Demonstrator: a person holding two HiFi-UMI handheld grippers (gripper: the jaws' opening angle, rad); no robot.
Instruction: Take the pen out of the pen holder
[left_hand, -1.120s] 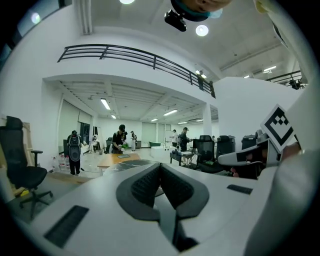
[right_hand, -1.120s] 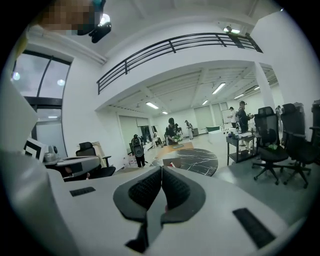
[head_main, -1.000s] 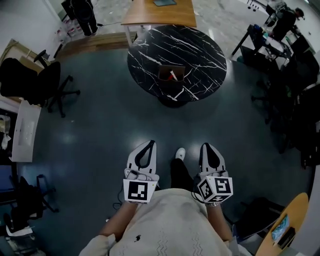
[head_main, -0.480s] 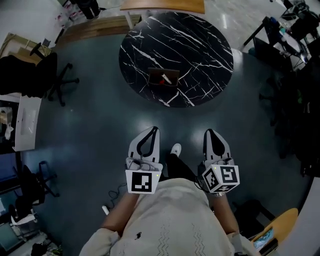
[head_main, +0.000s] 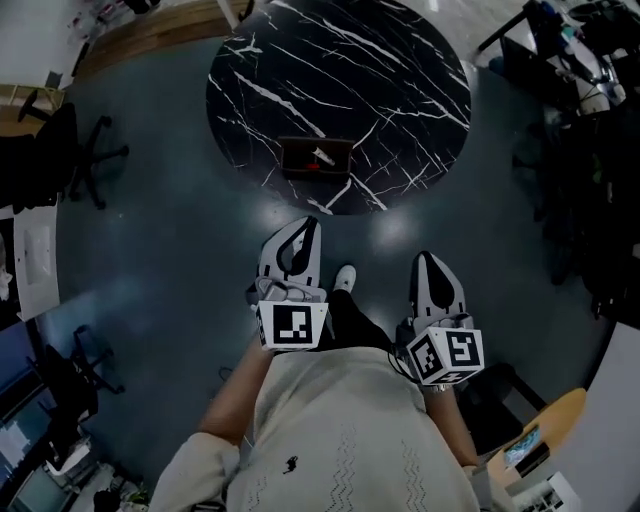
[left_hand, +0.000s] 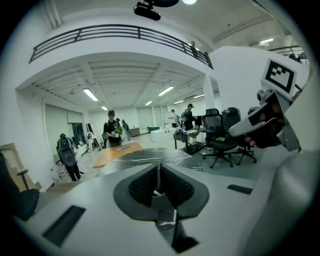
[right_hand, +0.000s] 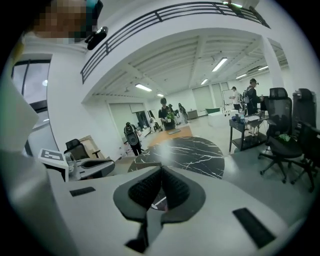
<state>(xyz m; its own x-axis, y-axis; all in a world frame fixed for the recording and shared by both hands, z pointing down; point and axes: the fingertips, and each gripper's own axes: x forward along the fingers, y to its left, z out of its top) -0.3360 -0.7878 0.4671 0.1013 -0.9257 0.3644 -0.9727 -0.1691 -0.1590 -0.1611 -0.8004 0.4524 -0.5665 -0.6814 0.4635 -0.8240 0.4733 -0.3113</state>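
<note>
A dark brown pen holder (head_main: 316, 158) stands near the front edge of a round black marble table (head_main: 400, 90). A white pen (head_main: 322, 154) lies in it beside something red. Both grippers are held over the floor, short of the table. My left gripper (head_main: 308, 224) points at the table's near edge, jaws shut with nothing between them. My right gripper (head_main: 424, 260) is further back and to the right, also shut and empty. In the left gripper view the left gripper's (left_hand: 158, 166) closed jaws cover most of the table (left_hand: 145, 155). The right gripper (right_hand: 161, 170) faces the table (right_hand: 190, 152).
A black office chair (head_main: 55, 150) stands at the left and more chairs and desks (head_main: 590, 120) crowd the right. A wooden table (left_hand: 117, 150) sits beyond the marble one, with several people (left_hand: 111, 129) standing far off. My shoe (head_main: 345, 278) is on the dark floor between the grippers.
The table and pen holder have come closer and slid down in the head view as the person walks toward them. Both grippers stay shut; the left one has moved ahead.
</note>
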